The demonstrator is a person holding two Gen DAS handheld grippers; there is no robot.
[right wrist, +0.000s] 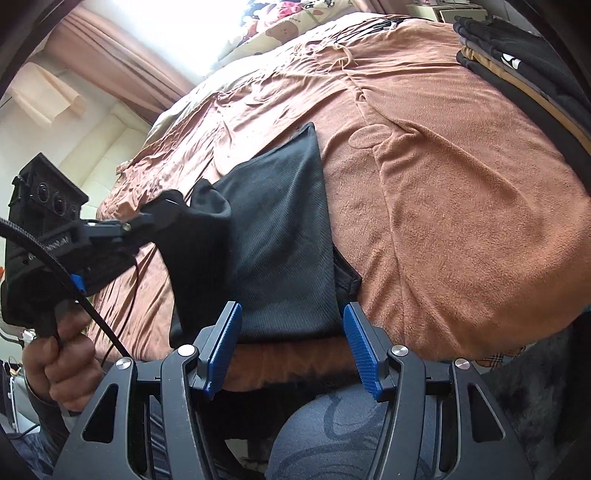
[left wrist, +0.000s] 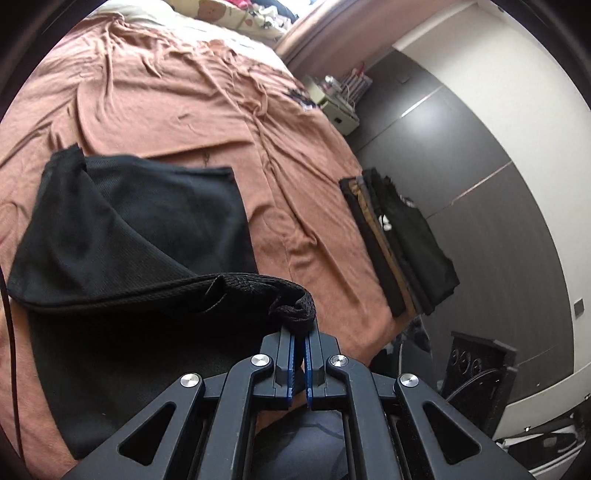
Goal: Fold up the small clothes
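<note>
Left wrist view shows the left gripper (left wrist: 300, 332) with its jaws pressed together on a bunched edge of the black garment (left wrist: 140, 229), so it is pinching the cloth and lifting that edge a little above the bed (left wrist: 177, 96). The rest of the garment lies on the brown blanket (left wrist: 303, 206) which covers the bed; one flat part of it is spread behind the lifted edge, and another dark part hangs down on the near side of the bed. To the right of the garment, well apart from it and at the side edge of the bed, a stack of folded clothes (left wrist: 402, 240) lies; the pieces are mostly black, with one tan layer between them. Beyond the garment, at the far end of the bed, there is patterned bedding (left wrist: 255, 18) with bear pictures.

In the right wrist view the right gripper (right wrist: 291, 334) has its jaws spread wide, with the blue pads (right wrist: 360, 339) apart and nothing between them. It is near the front edge of the bed, and the near end of the garment (right wrist: 280, 240) is seen just beyond the gap of the jaws. To the left of the garment, the left gripper (right wrist: 147, 221) holds its raised corner, and the person's left hand (right wrist: 62, 365) grips the handle.
</note>
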